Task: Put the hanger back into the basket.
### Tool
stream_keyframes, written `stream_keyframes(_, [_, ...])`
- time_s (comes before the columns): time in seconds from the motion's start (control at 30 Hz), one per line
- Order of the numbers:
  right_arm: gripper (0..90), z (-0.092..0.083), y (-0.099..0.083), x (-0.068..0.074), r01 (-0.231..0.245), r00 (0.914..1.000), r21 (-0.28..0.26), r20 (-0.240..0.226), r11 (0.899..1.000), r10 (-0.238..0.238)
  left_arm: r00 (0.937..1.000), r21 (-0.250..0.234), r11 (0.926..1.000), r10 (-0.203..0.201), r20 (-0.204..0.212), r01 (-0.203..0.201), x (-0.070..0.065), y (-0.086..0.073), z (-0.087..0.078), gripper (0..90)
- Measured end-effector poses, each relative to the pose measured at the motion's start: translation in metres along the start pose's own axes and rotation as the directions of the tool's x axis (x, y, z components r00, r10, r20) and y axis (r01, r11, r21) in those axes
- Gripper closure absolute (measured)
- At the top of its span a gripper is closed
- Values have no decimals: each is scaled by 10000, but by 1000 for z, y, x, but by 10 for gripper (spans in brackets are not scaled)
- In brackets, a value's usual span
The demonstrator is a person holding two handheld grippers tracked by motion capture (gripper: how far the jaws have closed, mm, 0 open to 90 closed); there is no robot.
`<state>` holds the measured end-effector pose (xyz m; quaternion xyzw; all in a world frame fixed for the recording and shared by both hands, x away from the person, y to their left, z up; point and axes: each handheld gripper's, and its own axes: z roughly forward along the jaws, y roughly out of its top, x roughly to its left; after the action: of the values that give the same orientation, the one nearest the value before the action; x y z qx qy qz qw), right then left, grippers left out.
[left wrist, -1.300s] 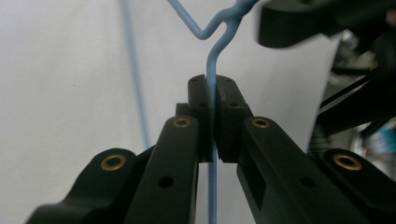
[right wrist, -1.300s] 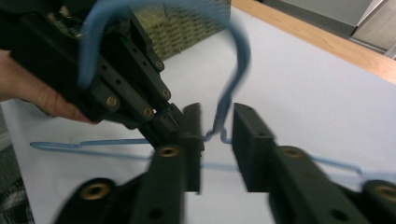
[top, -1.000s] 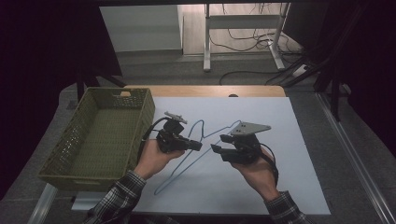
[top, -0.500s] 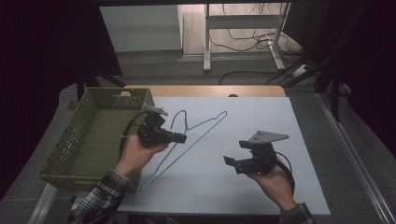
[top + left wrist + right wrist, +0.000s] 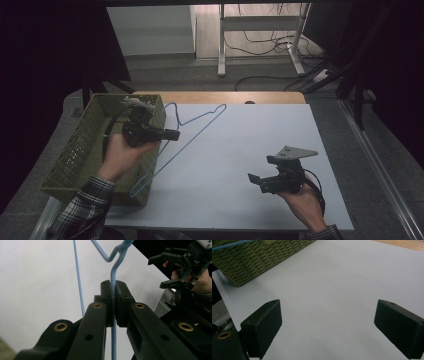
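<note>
Basket (image 5: 82, 150) of green weave sits at the left of the high view on the tabletop (image 5: 260, 150), and the blue wire hanger (image 5: 172, 145) hangs slantwise just beside its right wall. The hanger's long axis runs from a lower corner near the basket's front corner at lower left up to the hook end at upper centre. The left gripper (image 5: 167, 134) grasps the wire partway along, its jaws clenched on it, and the hand (image 5: 120, 155) behind it is over the basket's right rim. So the basket lies directly to the left of the held hanger, and the left hand is far the nearer one; a short carry leftward and a tilt to bring the long axis along the basket should, I judge, put it inside.

The left gripper view shows what the high view cannot: the wire (image 5: 113, 287) pinched between the two pads near a bend.

At lower right of the high view the right gripper (image 5: 256, 181) is well apart from the hanger. Its own view shows the jaws released wide over bare white tabletop (image 5: 329, 290), with the basket's corner (image 5: 257, 257) at upper left.
</note>
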<state>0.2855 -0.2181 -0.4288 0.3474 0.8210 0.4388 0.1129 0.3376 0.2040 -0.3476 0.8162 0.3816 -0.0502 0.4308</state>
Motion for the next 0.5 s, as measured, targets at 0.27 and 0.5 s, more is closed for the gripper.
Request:
stream_keyframes(0.27, [75,-3,-6,-8,-275,9996,46,92,9996,275,9971,-341,9993,-151,-740,126,24,-4,-47,871])
stream_keyframes(0.5, [75,0,-9,-11,-277,9995,162,182,9995,274,9906,-372,9991,-238,-1348,189,55,-13,-83,872])
